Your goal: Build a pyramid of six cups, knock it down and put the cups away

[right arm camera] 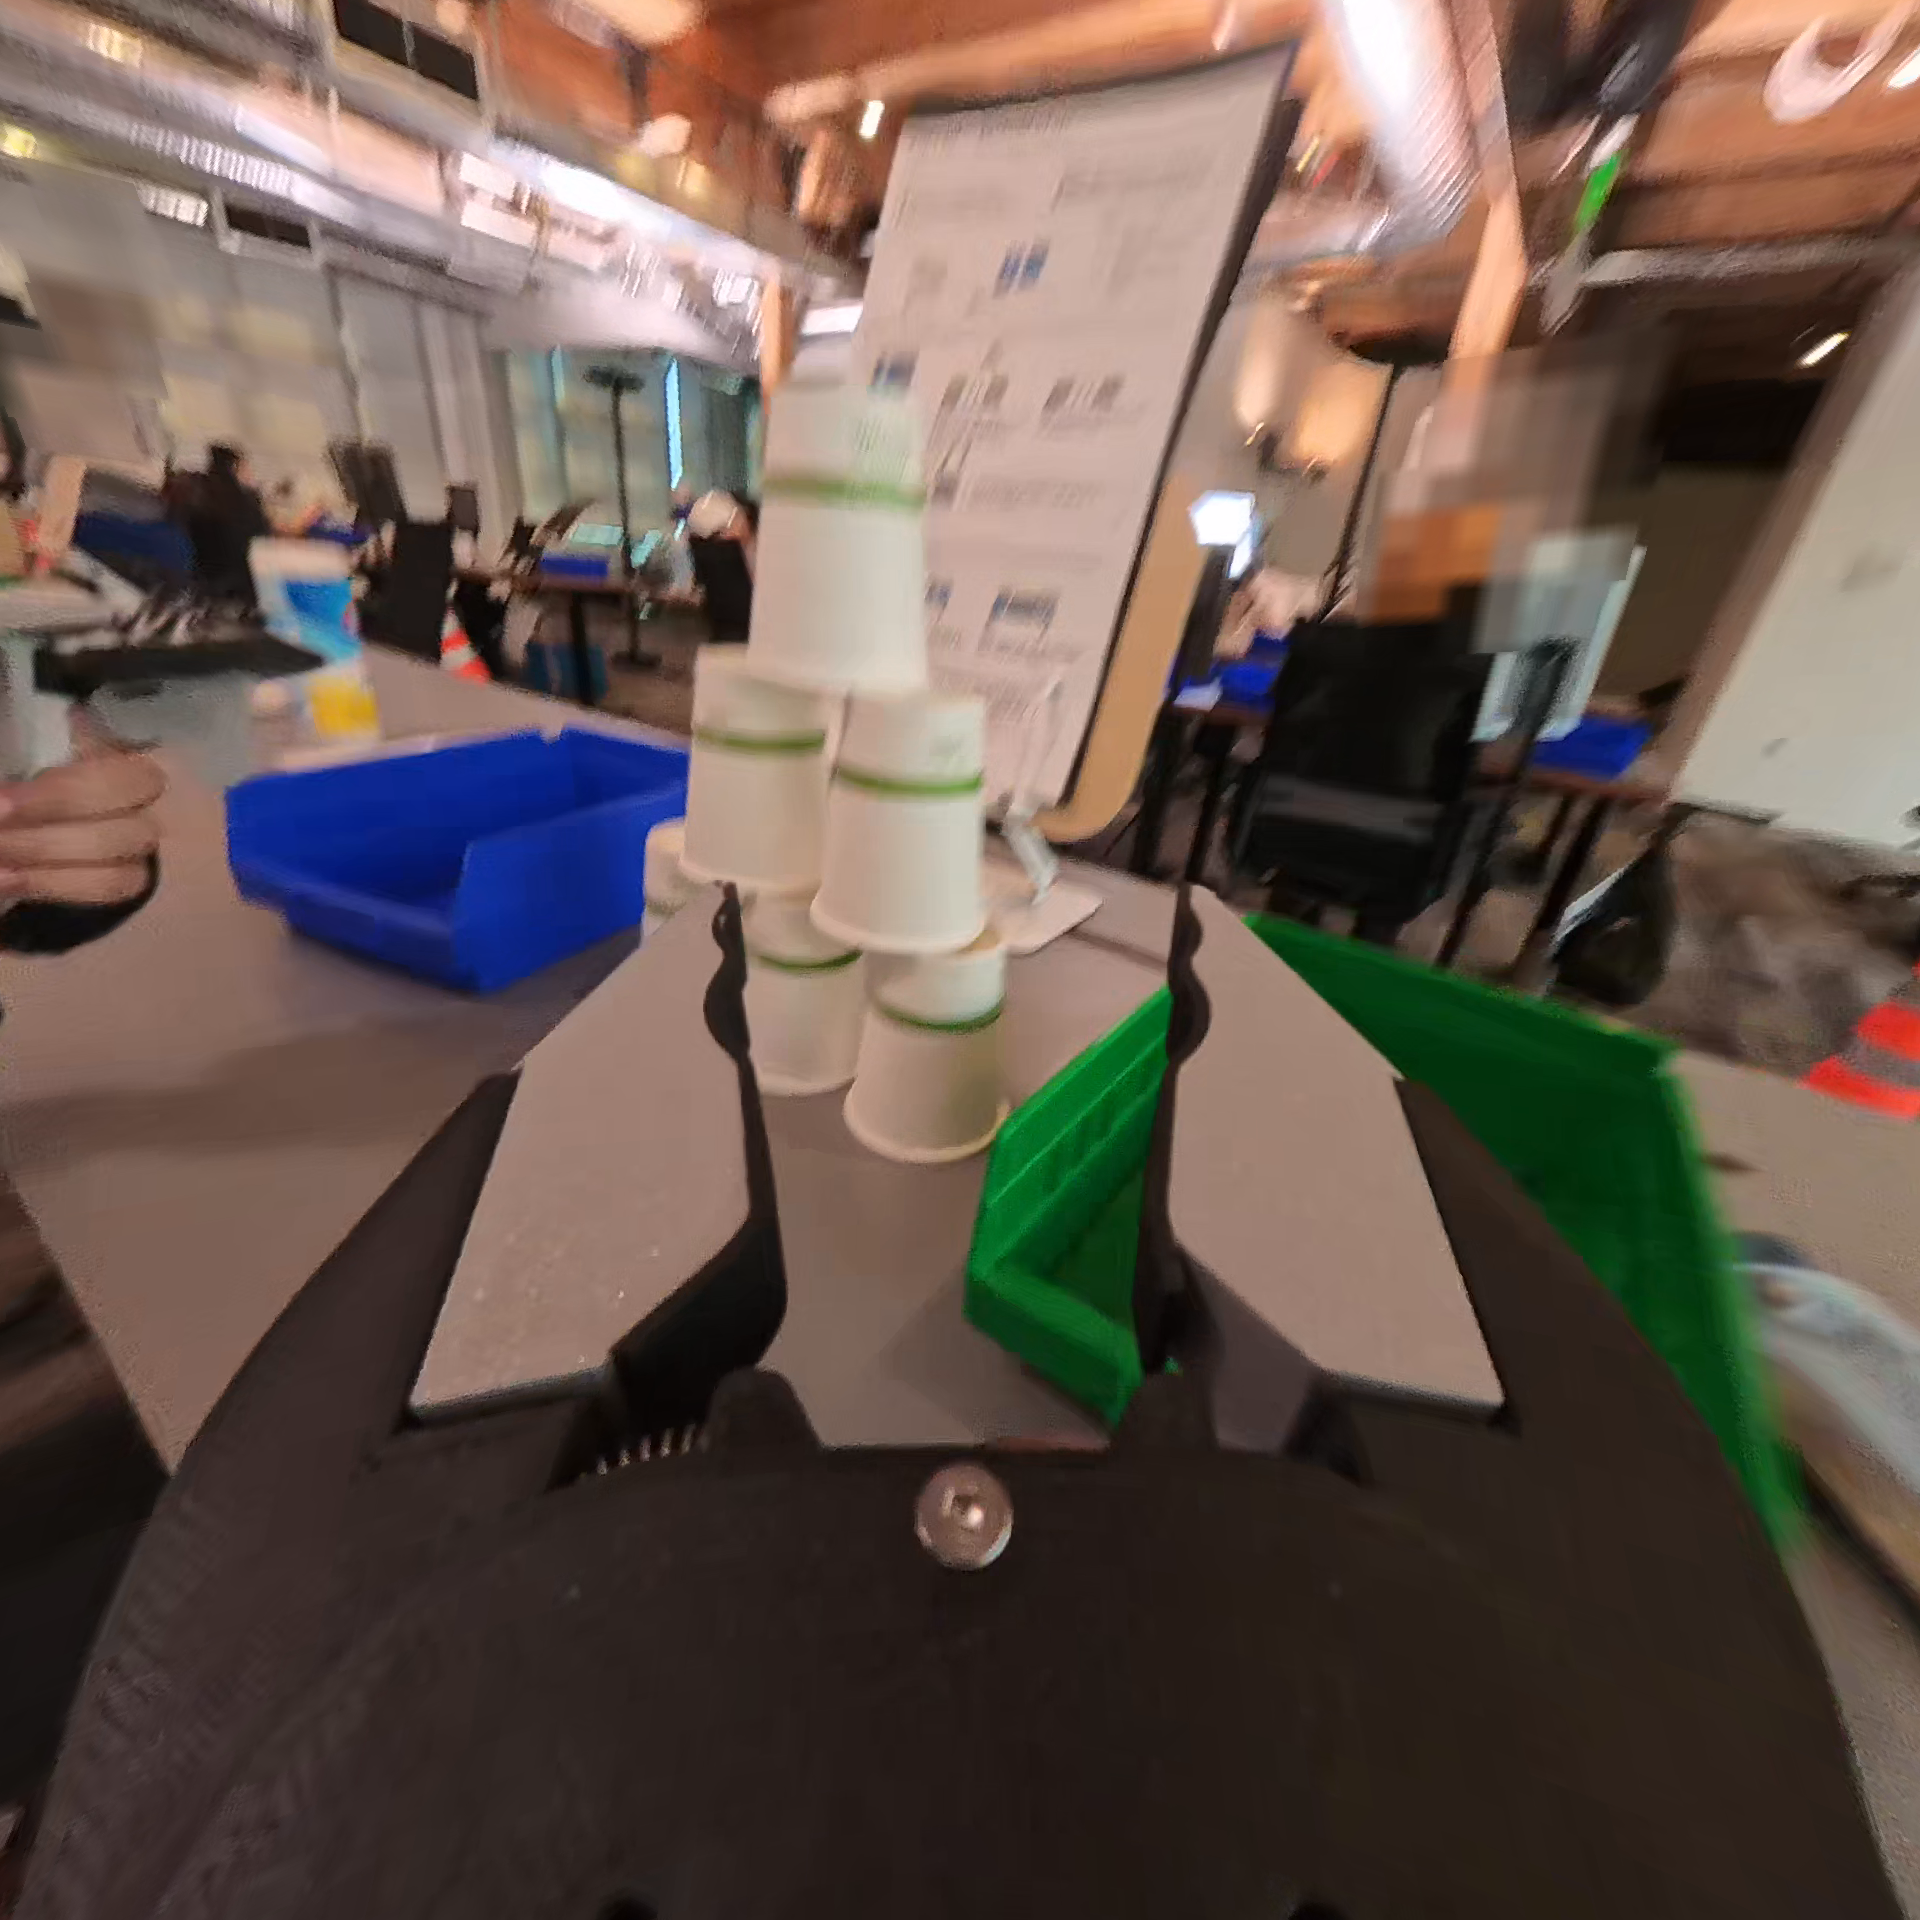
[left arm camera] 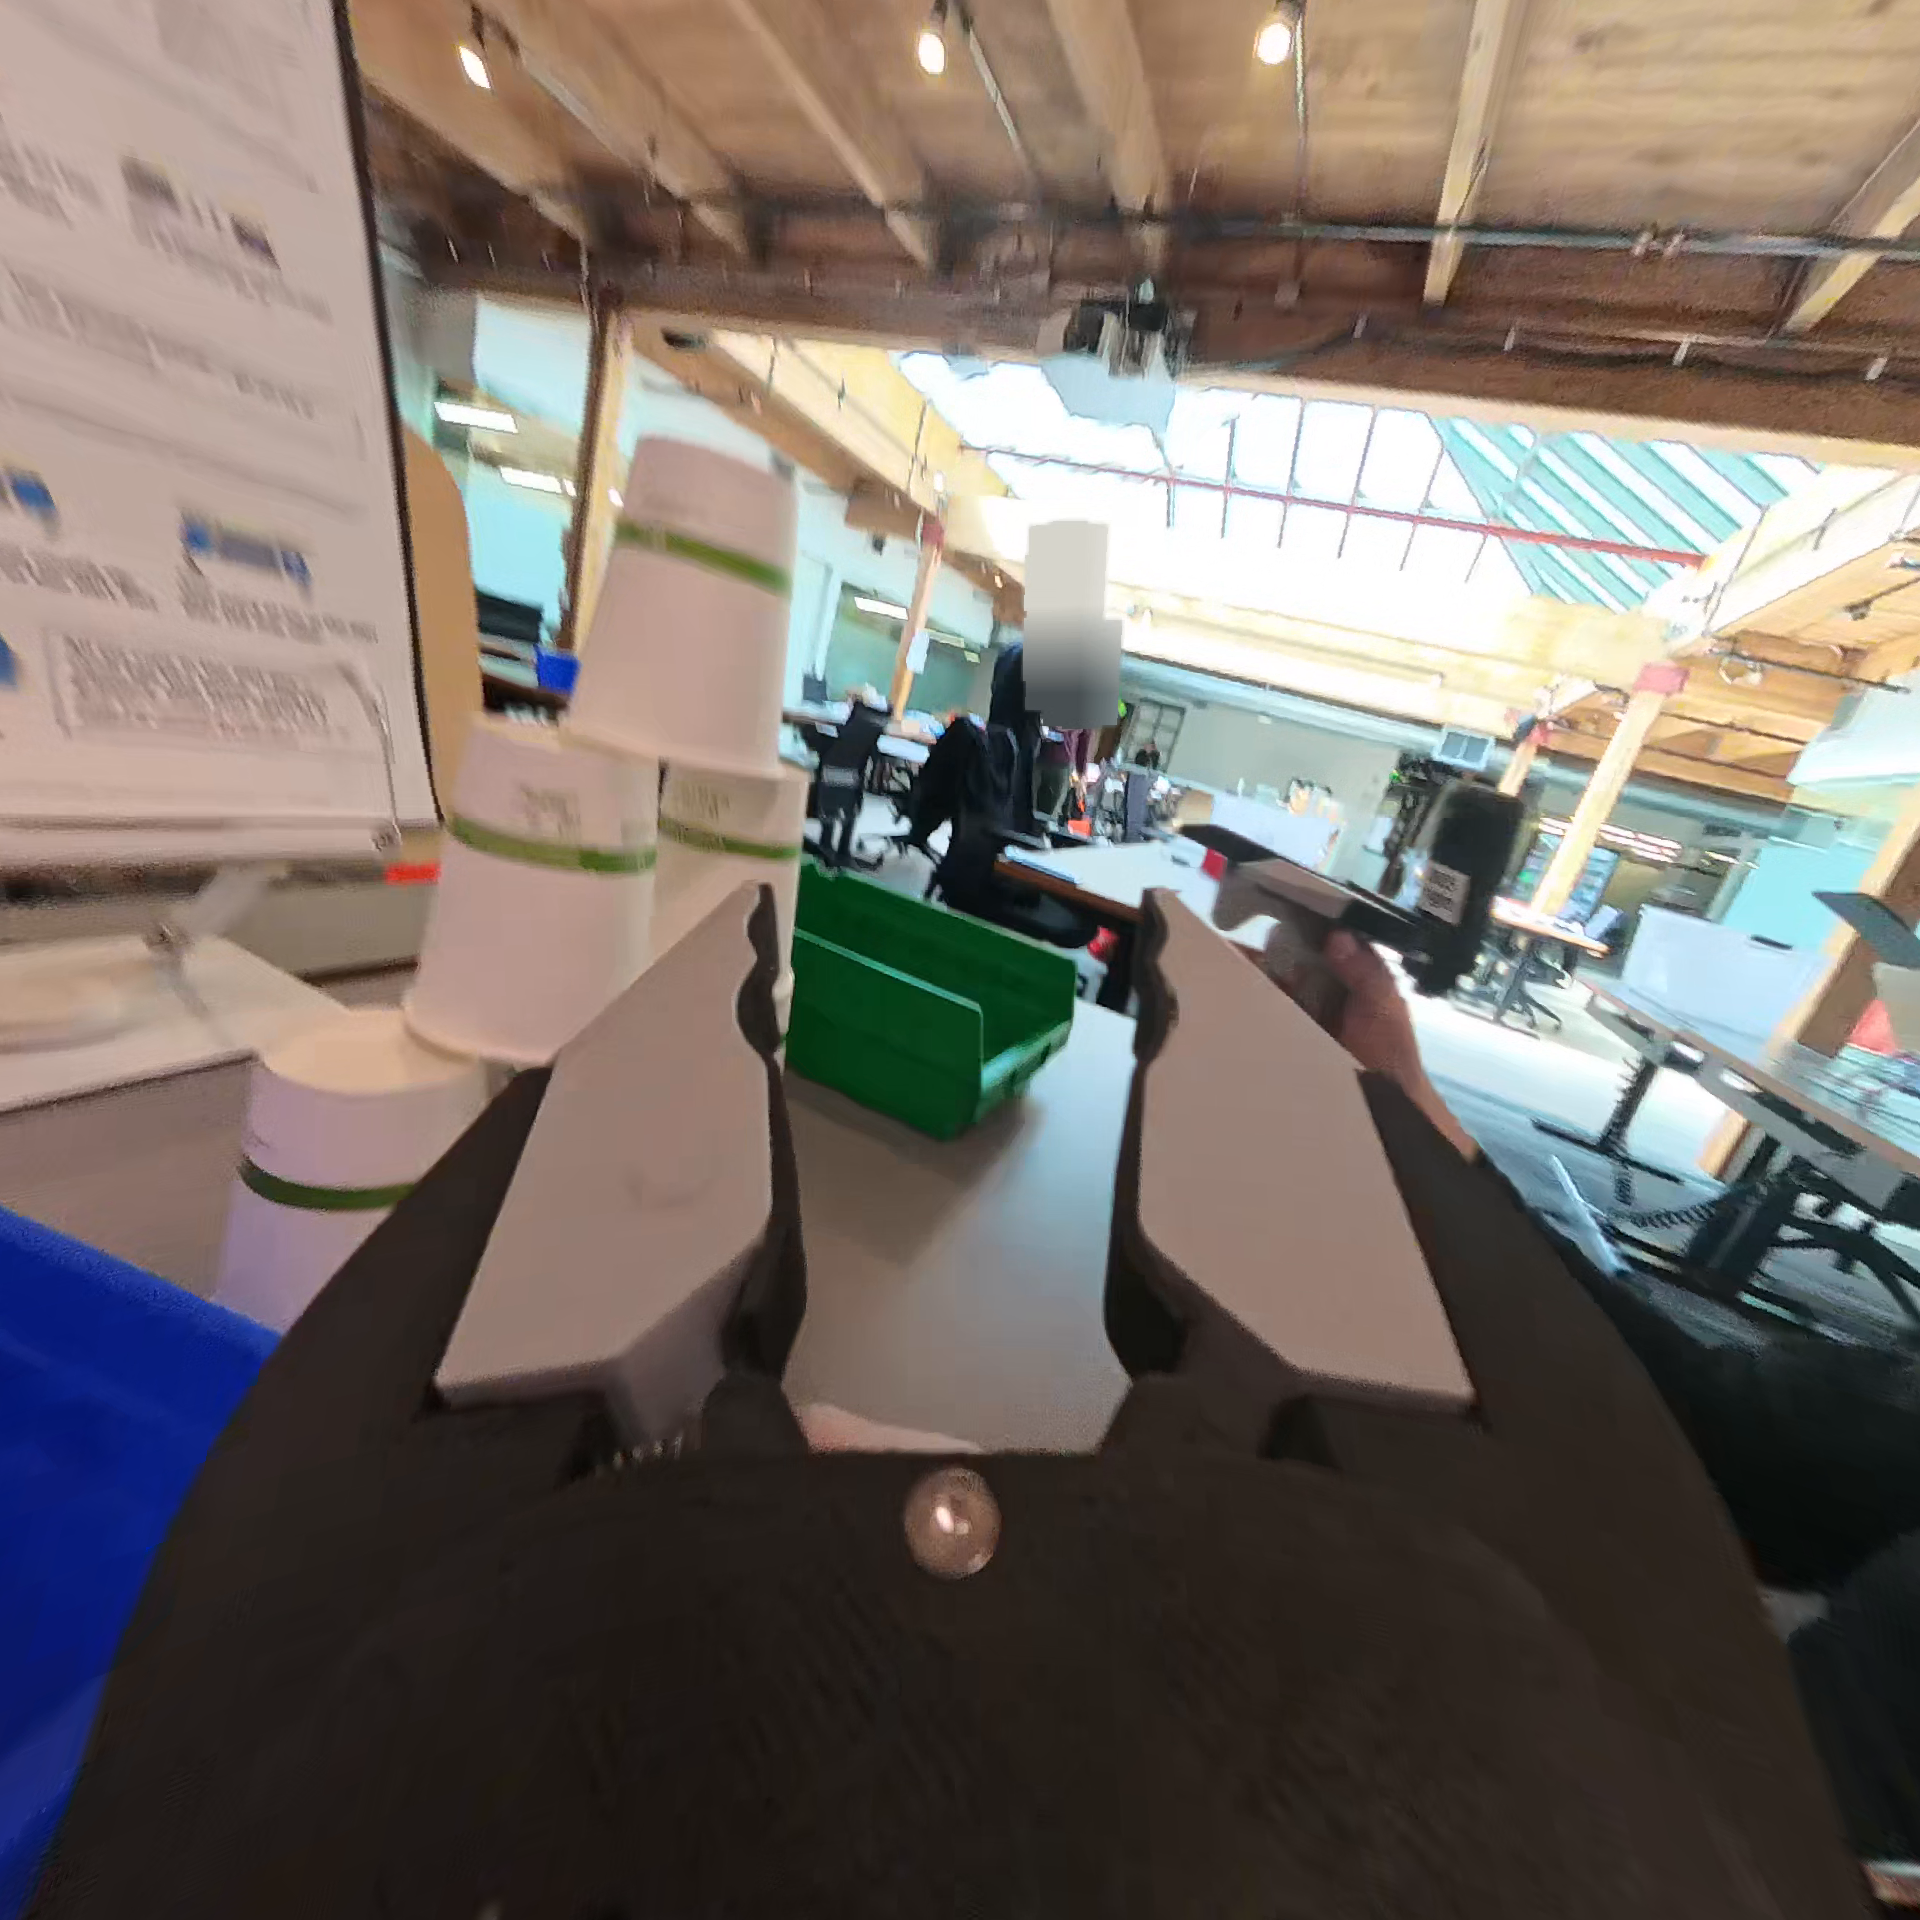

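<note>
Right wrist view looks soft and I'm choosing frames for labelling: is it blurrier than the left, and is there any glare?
Right wrist view: motion blur smears the cup pyramid and green bin. Left wrist view: cups sharper, poster blurred, skylight blown out.

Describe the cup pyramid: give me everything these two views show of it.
The cup pyramid stands complete on the grey table: white, paper-looking cups, each with a green band, all upside down. One top cup rests on two middle cups, which sit on a bottom row partly hidden by the right gripper's finger. It stands between the blue bin and the green bin, before a printed board. Neither gripper touches it; both pairs of jaws are open and empty.
</note>
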The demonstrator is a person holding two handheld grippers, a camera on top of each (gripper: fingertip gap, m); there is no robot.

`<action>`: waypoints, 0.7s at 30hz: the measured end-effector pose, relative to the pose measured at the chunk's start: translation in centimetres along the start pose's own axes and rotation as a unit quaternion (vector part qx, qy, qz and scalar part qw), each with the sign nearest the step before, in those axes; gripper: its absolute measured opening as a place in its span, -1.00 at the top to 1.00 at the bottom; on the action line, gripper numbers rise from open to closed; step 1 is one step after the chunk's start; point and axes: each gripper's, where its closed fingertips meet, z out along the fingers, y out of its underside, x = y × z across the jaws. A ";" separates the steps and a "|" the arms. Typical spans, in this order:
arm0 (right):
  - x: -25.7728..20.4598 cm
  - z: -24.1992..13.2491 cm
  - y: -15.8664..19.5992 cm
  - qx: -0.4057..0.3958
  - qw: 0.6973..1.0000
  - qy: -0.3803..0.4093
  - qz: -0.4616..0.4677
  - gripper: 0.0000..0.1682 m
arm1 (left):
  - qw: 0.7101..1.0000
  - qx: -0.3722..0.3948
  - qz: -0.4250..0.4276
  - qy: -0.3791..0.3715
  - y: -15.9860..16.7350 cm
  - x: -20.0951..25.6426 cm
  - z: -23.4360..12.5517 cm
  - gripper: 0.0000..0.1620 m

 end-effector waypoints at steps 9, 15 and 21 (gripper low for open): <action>-0.7 -5.4 -3.6 0.048 0.999 -0.010 0.014 0.43 | 0.998 -0.053 0.021 0.020 4.1 0.8 3.0 0.42; -7.2 3.7 12.2 -0.190 0.977 -0.081 -0.052 0.54 | 0.957 -0.256 0.125 -0.048 15.8 -3.5 5.0 0.50; -6.7 5.3 17.3 -0.244 0.964 -0.075 -0.071 0.65 | 0.947 -0.302 0.074 -0.076 18.4 -6.0 5.1 0.54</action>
